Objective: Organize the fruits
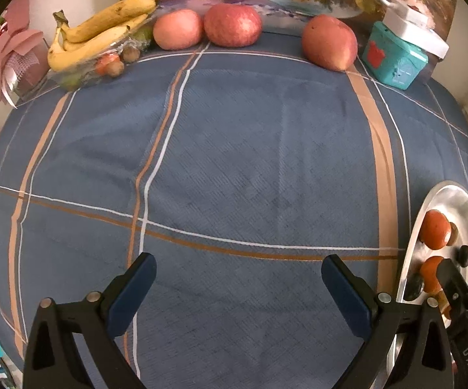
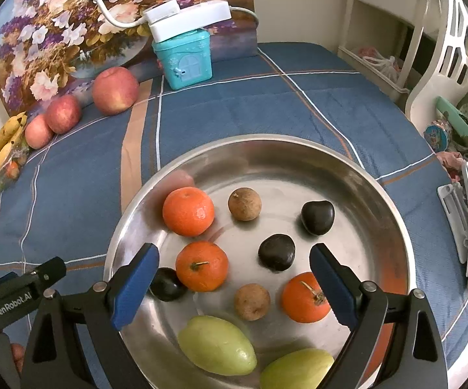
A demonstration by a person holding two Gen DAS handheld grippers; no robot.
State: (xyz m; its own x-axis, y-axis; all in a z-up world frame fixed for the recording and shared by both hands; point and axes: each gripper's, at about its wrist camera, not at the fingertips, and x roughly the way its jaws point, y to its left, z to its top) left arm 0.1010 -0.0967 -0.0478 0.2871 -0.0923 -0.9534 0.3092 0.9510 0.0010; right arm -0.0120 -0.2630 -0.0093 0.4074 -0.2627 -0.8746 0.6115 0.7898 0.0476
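My right gripper (image 2: 234, 259) is open and empty, hovering over a round steel bowl (image 2: 379, 201). In the bowl lie three tangerines (image 2: 188, 210), two brown longans (image 2: 244, 208), three dark chestnuts (image 2: 317, 217) and two green fruits (image 2: 217, 345). My left gripper (image 1: 238, 272) is open and empty over the blue plaid cloth (image 1: 234, 149), left of the bowl (image 1: 460, 201). Three red apples (image 1: 233, 25) stand at the table's far edge. Bananas (image 1: 97, 32) lie on a glass dish (image 1: 78, 76) at the far left.
A teal house-shaped tin (image 1: 392, 56) with a white power strip (image 2: 188, 19) on top stands at the far right, before a flower painting (image 2: 55, 42). A pink bow (image 1: 4, 61) is at the left. White shelves (image 2: 395, 48) stand right of the table.
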